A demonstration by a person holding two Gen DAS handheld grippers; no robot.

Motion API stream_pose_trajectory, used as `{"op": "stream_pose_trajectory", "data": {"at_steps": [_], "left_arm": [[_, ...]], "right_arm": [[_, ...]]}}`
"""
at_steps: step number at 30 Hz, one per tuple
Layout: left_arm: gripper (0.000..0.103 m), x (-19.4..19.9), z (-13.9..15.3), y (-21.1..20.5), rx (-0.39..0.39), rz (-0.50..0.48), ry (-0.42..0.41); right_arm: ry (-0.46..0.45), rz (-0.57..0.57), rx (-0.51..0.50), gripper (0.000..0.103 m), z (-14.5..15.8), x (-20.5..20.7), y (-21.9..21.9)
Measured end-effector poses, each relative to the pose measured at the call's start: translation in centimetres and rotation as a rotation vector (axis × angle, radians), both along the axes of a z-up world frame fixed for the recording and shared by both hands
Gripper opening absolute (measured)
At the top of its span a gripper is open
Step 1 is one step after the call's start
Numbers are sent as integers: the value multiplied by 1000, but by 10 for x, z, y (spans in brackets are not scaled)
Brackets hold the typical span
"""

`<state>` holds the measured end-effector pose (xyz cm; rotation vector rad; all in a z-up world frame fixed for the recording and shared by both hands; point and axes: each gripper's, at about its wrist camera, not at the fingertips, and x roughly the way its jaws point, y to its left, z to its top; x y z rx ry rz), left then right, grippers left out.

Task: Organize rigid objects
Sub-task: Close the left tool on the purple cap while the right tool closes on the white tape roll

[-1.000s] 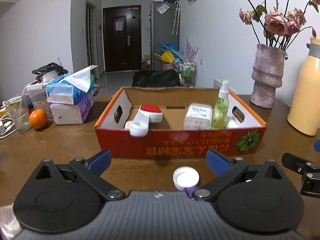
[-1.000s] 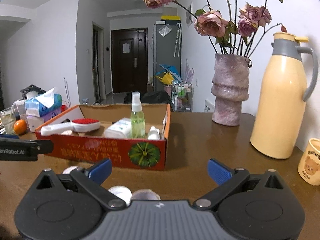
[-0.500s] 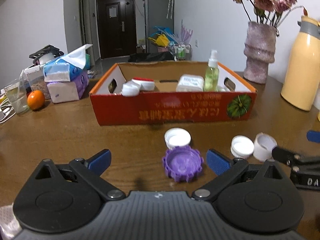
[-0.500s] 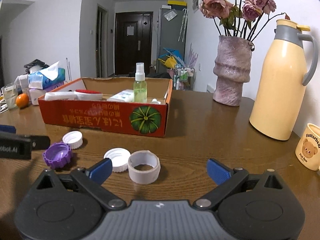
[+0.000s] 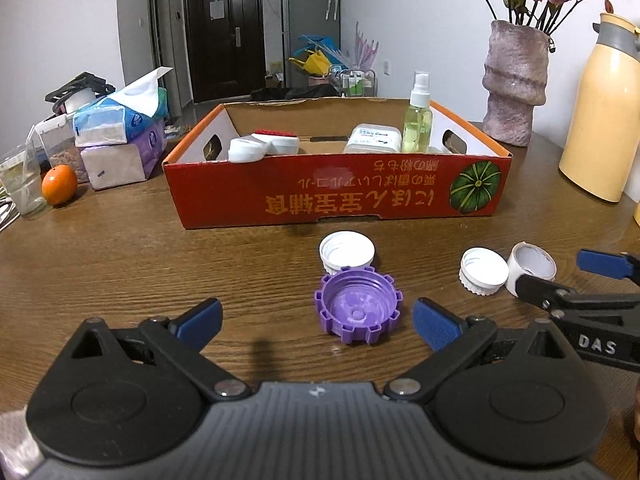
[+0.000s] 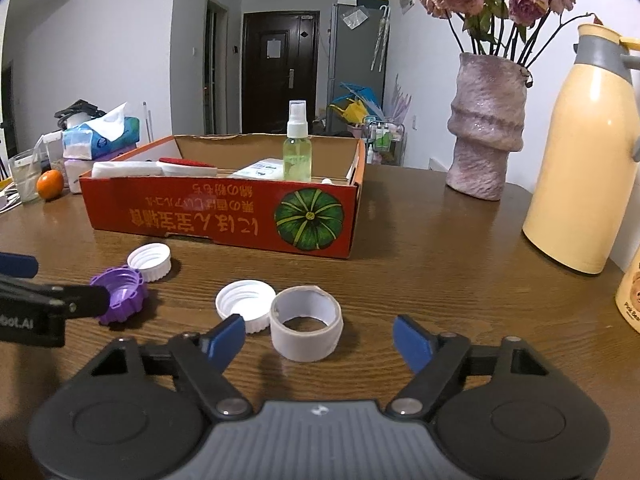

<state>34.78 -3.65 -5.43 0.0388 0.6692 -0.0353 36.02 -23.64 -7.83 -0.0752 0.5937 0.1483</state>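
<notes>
Two grippers: both low over the brown desk [image 5: 120,256], each seen from its own wrist camera.
Left gripper [image 5: 316,318]: jaws stood wide apart; purple cap [image 5: 357,307] lay open side up between the blue pads, nearer the right pad, touched by neither.
Right gripper [image 6: 319,336]: jaws had just been closing, pads not yet pressing; tape roll [image 6: 306,322] sat between them, nearer the left pad, lying flat with its hole upward.
White caps: one [image 5: 347,251] just behind the purple cap at frame centre of the left view, touching or nearly so; another [image 6: 246,305] against the tape roll's left side in the right view.
Box [image 5: 340,196]: red-orange cardboard, open top, behind the caps at mid-frame; pumpkin print at its right front.
Box contents: spray bottle [image 5: 417,124] upright at right; white container [image 5: 373,138] beside it; a white, red-topped item [image 5: 264,146] at left.
Left edge of desk: tissue packs [image 5: 120,136] stacked, orange [image 5: 59,184], clear cup [image 5: 22,184].
Right edge: vase [image 6: 485,128] with dried roses, cream thermos [image 6: 588,160] upright.
</notes>
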Motion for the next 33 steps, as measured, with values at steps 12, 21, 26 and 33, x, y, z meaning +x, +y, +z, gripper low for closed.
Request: {"op": "stream_pose_trajectory", "data": {"at_steps": [12,21,26,33], "left_arm": [[103,7,-7,-4,-4,-23,26],[103,19,-15,-6,-28,-12,59],[103,26,-16,-8,-43,0,55],[96,28,-18,-6,-50,12,47]], "right_arm": [[34,35,62,42,-6,14,-2],[-17,-3,69,42,-1,6,-2],[-23,-1,71,42,0,4,0],[-30,-4,74,42,0,1,1]]}}
